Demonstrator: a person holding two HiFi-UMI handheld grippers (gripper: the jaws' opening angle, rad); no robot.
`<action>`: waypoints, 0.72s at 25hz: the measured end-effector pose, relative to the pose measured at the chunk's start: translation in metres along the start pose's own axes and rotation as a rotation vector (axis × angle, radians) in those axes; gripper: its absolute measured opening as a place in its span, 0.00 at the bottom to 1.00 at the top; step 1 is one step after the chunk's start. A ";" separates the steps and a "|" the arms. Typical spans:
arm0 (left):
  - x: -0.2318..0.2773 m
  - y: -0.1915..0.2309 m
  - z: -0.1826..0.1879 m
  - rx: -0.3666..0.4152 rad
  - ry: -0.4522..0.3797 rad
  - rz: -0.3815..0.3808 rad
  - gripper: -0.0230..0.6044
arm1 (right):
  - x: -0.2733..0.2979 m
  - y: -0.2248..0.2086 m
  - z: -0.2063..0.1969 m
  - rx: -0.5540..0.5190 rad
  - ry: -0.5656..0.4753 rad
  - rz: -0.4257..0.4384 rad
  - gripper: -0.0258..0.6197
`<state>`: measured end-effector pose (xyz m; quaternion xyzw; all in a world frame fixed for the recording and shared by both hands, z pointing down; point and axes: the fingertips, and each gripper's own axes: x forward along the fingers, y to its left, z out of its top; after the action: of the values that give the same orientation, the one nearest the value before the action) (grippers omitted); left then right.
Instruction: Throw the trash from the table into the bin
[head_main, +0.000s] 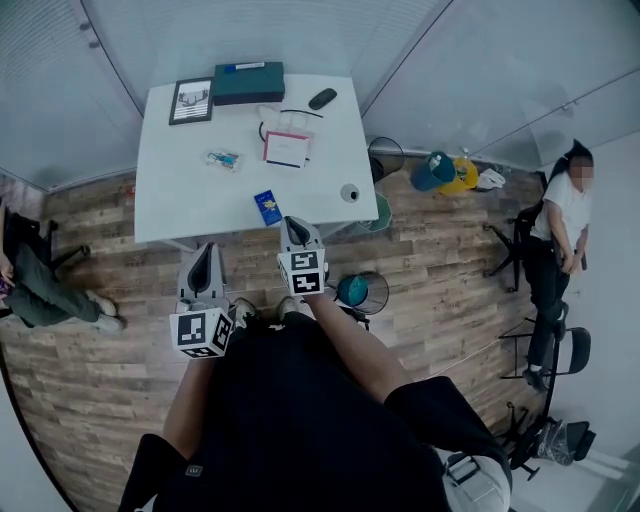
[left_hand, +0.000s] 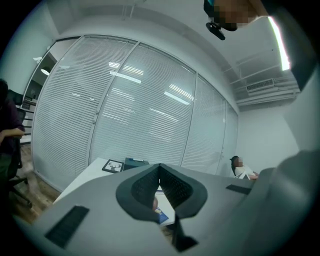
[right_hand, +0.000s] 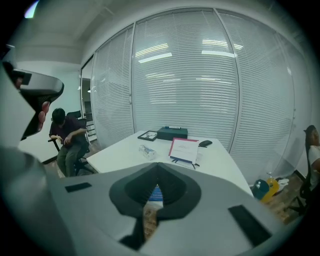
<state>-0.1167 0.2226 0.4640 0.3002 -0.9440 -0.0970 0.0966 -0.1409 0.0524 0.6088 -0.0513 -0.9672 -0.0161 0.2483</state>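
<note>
The right gripper (head_main: 295, 232) is clenched shut with nothing in it; in its own view the two dark jaws meet at one point (right_hand: 158, 167). It sits just over the near edge of the white table (head_main: 170, 200), pointing at the tabletop. The left gripper (head_main: 205, 262) is further back, short of the table edge. Its jaws are also pressed together and empty (left_hand: 160, 167). The two grippers are side by side in front of the person's dark shirt.

The thing closest to the right gripper's tip is a small blue packet (head_main: 267, 207), lying flat near the table's front edge. In the right gripper view it shows just past the jaws (right_hand: 156, 192). Further in lies a crumpled clear wrapper (head_main: 223, 159), well apart from both grippers. To its right is a white notebook with a pink border (head_main: 288, 148). At the far side of the table stand a framed picture (head_main: 191, 101), a dark green box (head_main: 248, 82) and a black mouse (head_main: 322, 98). A small white round thing (head_main: 349, 192) sits near the table's right edge.

On the wooden floor, just right of the person, stands a wire bin with a teal lining (head_main: 362, 292). A second, dark wire bin (head_main: 385, 157) stands beside the table's right side.

One person sits on a chair at the left (right_hand: 67, 137). Another stands at the right (head_main: 560, 230).
</note>
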 end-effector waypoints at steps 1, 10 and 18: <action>0.001 -0.005 0.000 0.003 0.002 0.007 0.05 | -0.002 -0.001 -0.002 0.002 -0.002 0.013 0.05; 0.014 -0.040 -0.010 0.022 0.038 0.038 0.05 | 0.001 -0.005 -0.022 0.037 0.019 0.090 0.05; 0.052 -0.014 -0.006 0.035 0.054 0.010 0.05 | 0.032 0.002 -0.026 0.023 0.067 0.111 0.05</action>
<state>-0.1488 0.1803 0.4730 0.2998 -0.9440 -0.0721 0.1172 -0.1566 0.0562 0.6468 -0.1016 -0.9541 0.0073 0.2816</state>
